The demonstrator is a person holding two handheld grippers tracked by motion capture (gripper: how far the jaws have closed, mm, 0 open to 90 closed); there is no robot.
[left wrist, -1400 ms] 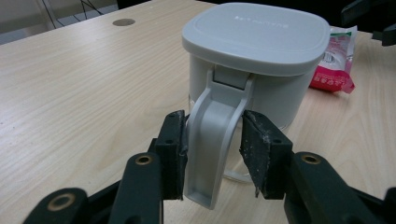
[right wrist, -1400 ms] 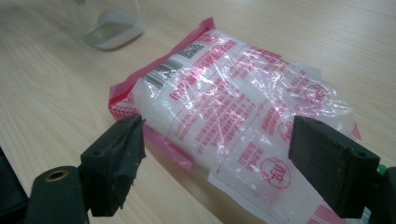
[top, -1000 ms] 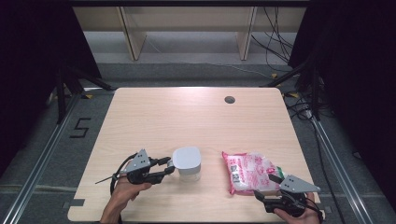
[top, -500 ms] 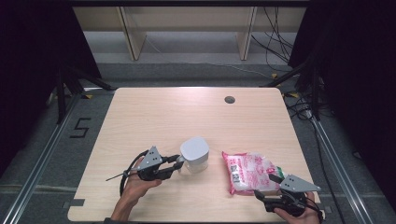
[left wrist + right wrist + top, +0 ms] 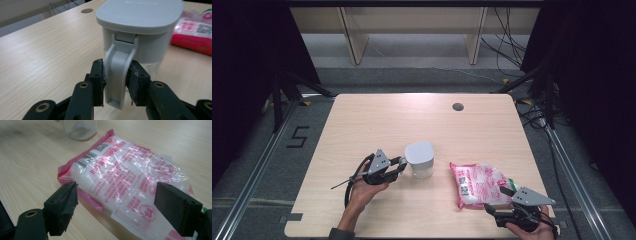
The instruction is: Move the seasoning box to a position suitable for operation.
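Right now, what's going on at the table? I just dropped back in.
A person works two handheld grippers at a wooden table. The left gripper is shut on the handle of a clear jug with a grey lid, near the table's middle. The right gripper is open, its jaws either side of the near end of a pink-printed plastic bag of white contents that lies flat on the table. Whether the jug is lifted cannot be told.
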